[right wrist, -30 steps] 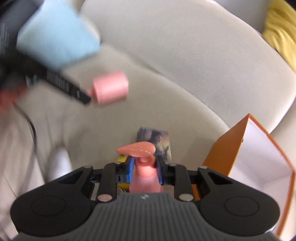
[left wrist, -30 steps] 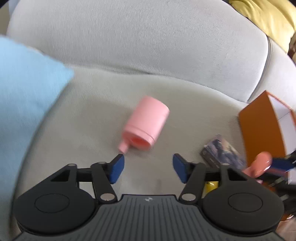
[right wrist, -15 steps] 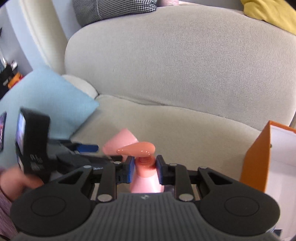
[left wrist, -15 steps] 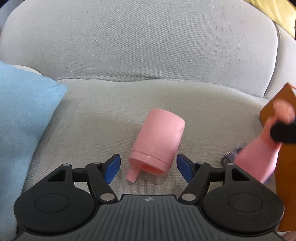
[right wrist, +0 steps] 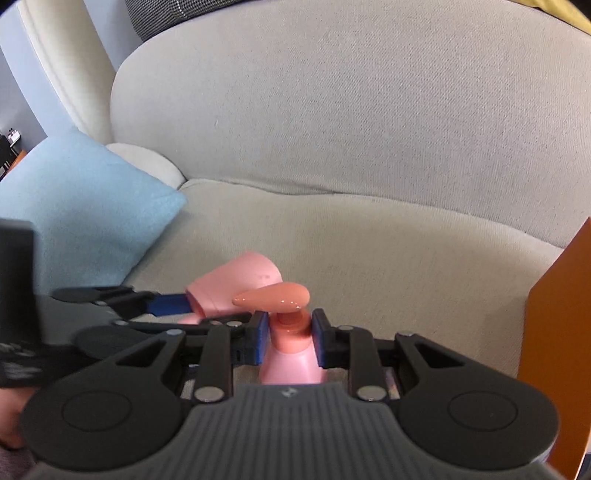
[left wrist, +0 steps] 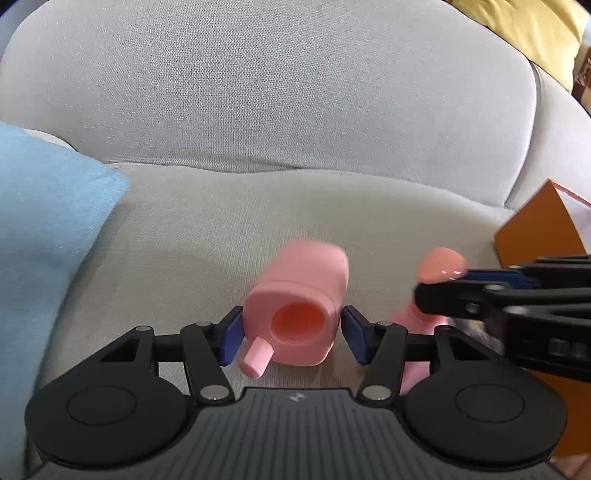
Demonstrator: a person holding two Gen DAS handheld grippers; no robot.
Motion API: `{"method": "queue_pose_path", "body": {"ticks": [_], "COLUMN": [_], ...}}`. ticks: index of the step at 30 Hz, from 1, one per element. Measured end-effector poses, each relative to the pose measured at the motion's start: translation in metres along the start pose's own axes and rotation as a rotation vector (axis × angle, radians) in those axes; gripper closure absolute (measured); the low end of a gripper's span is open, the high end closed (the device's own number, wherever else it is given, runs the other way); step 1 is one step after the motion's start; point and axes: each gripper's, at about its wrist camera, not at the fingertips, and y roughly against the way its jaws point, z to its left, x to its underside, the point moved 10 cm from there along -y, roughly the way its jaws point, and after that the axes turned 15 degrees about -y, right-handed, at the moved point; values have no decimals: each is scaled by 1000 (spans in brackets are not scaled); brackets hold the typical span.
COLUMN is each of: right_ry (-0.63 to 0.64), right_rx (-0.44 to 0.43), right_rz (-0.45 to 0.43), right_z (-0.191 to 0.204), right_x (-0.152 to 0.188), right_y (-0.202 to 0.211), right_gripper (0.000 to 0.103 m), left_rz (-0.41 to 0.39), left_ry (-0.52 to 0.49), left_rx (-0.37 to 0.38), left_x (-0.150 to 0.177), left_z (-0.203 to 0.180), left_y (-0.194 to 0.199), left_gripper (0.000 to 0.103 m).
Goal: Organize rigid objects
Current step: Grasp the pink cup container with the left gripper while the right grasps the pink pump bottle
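Note:
A pink cylindrical container (left wrist: 306, 273) lies on its side on the grey sofa seat (left wrist: 258, 221), its open end and a small peg facing the left wrist camera. My left gripper (left wrist: 291, 339) straddles it and its jaws are closing; the left pad is against the container's side and a thin gap shows at the right pad. My right gripper (right wrist: 290, 338) is shut on the neck of a pink pump bottle (right wrist: 291, 354), whose salmon pump head (right wrist: 273, 297) juts left. The bottle is held just right of the container (right wrist: 243, 277), with the left gripper's fingers (right wrist: 170, 304) beside it.
An orange box (left wrist: 524, 236) with a white inside stands at the right edge of the seat. A light blue cushion (left wrist: 48, 229) fills the left side. The sofa backrest (left wrist: 277, 92) rises behind, and yellow fabric (left wrist: 517, 33) lies at the top right.
My left gripper came forward over the pink container and its jaws narrowed around it. My right gripper carried the pump bottle leftward, close beside the container, and rolled to level.

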Motion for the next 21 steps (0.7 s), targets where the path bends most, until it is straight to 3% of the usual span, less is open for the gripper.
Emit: {"method": "queue_pose_path", "body": {"ticks": [6, 10, 12, 21], "right_ry": [-12, -37, -47, -85], "right_rx": [-16, -22, -16, -17], "right_rz": [10, 15, 20, 33], "right_z": [2, 0, -2, -18], "right_x": [8, 12, 15, 20], "right_y": [1, 0, -3, -3], "right_gripper": [78, 78, 78, 77], "left_rz": [78, 119, 106, 45], "left_ry": [-33, -85, -84, -146], "left_rx": [37, 47, 77, 78], "left_x": [10, 14, 17, 12], "left_z": [-8, -15, -19, -28], "left_y": [27, 21, 17, 14], "left_gripper": [40, 40, 40, 40]}}
